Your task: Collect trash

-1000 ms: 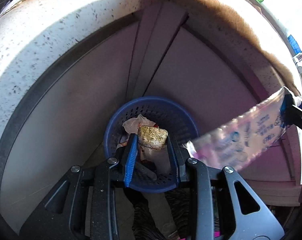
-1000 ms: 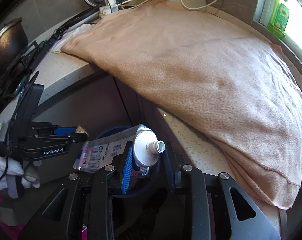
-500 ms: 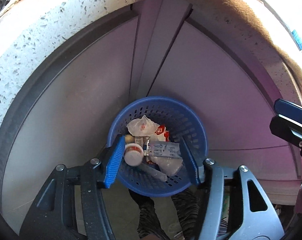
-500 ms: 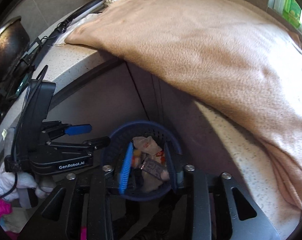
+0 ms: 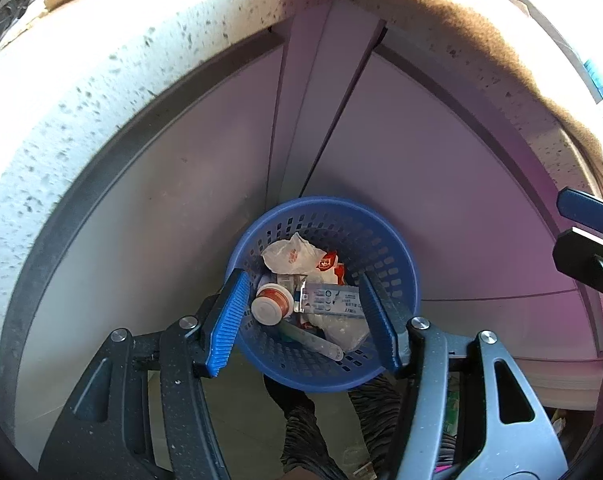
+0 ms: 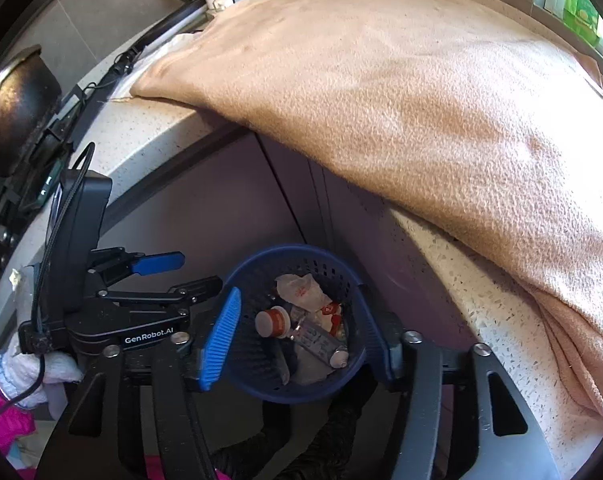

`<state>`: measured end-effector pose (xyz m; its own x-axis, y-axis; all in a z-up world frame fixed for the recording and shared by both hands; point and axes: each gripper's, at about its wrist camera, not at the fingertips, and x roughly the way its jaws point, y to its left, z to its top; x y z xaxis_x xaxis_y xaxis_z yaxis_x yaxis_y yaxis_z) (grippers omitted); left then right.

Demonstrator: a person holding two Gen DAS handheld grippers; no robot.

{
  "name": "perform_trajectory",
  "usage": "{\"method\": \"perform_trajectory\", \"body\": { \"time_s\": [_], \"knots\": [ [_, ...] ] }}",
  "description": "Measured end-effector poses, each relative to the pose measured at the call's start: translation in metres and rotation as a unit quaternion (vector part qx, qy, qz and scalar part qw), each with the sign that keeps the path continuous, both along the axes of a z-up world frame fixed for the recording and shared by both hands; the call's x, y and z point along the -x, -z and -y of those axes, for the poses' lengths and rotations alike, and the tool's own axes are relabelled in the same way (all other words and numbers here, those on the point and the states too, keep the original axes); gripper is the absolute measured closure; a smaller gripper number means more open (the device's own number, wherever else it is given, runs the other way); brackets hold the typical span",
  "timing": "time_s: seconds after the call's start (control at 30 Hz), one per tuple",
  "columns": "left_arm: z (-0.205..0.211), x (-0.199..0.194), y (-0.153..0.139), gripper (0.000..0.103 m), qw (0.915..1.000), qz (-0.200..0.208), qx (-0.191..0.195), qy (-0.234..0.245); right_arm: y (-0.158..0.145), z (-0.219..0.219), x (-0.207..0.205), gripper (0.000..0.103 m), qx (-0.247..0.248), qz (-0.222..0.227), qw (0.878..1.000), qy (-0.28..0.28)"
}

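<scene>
A blue perforated trash basket [image 5: 385, 236] stands on the floor in the cabinet corner; it also shows in the right wrist view [image 6: 257, 276]. Inside lie a flattened toothpaste tube [image 5: 333, 300] [image 6: 321, 344], a small capped jar [image 5: 271, 306] [image 6: 271, 322], crumpled white wrappers [image 5: 291, 256] and a red packet. My left gripper [image 5: 303, 320] is open and empty above the basket. My right gripper [image 6: 295, 334] is open and empty above it too; it shows at the right edge of the left wrist view [image 5: 585, 236]. The left gripper shows at the left of the right wrist view [image 6: 157, 276].
A speckled white countertop [image 5: 101, 80] curves above purple-grey cabinet doors [image 5: 441, 200]. A tan blanket [image 6: 421, 100] covers the counter. A black pot [image 6: 13, 112], a metal bowl and cables sit at the far left. The person's dark legs are below the basket.
One second ago the left gripper held a yellowish lump and the right the toothpaste tube. Both jaws opened; the tube and jar now lie in the basket.
</scene>
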<state>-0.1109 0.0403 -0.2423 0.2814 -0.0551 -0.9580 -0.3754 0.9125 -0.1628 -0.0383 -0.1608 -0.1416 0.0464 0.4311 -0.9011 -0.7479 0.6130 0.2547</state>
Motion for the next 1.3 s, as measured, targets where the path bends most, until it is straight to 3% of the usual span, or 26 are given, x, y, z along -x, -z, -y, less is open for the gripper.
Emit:
{"method": "perform_trajectory", "body": {
  "time_s": [0.17,0.4,0.63,0.97,1.1,1.3],
  "knots": [
    [-0.002,0.003,-0.013,0.034,0.9998,0.012,-0.017,-0.003,-0.008,-0.001,-0.002,0.041,-0.008,-0.004,1.000,0.002],
    [-0.008,0.011,-0.044,0.033,0.9987,0.035,-0.034,-0.015,-0.026,0.004,-0.004,0.038,-0.024,-0.004,1.000,0.008],
    [-0.008,0.010,-0.090,0.026,0.9955,0.074,-0.055,-0.020,-0.052,0.011,-0.011,0.035,-0.039,0.007,0.999,0.020],
    [-0.001,-0.006,-0.162,0.026,0.9865,0.144,-0.077,-0.011,-0.103,0.023,-0.025,0.031,-0.073,0.044,0.996,0.034],
    [0.008,-0.011,-0.194,0.016,0.9807,0.173,-0.091,-0.011,-0.125,0.028,-0.029,0.025,-0.089,0.064,0.993,0.034],
    [0.020,-0.021,-0.226,0.008,0.9738,0.201,-0.107,-0.002,-0.150,0.036,-0.039,0.024,-0.111,0.086,0.989,0.042]
  ]
}}
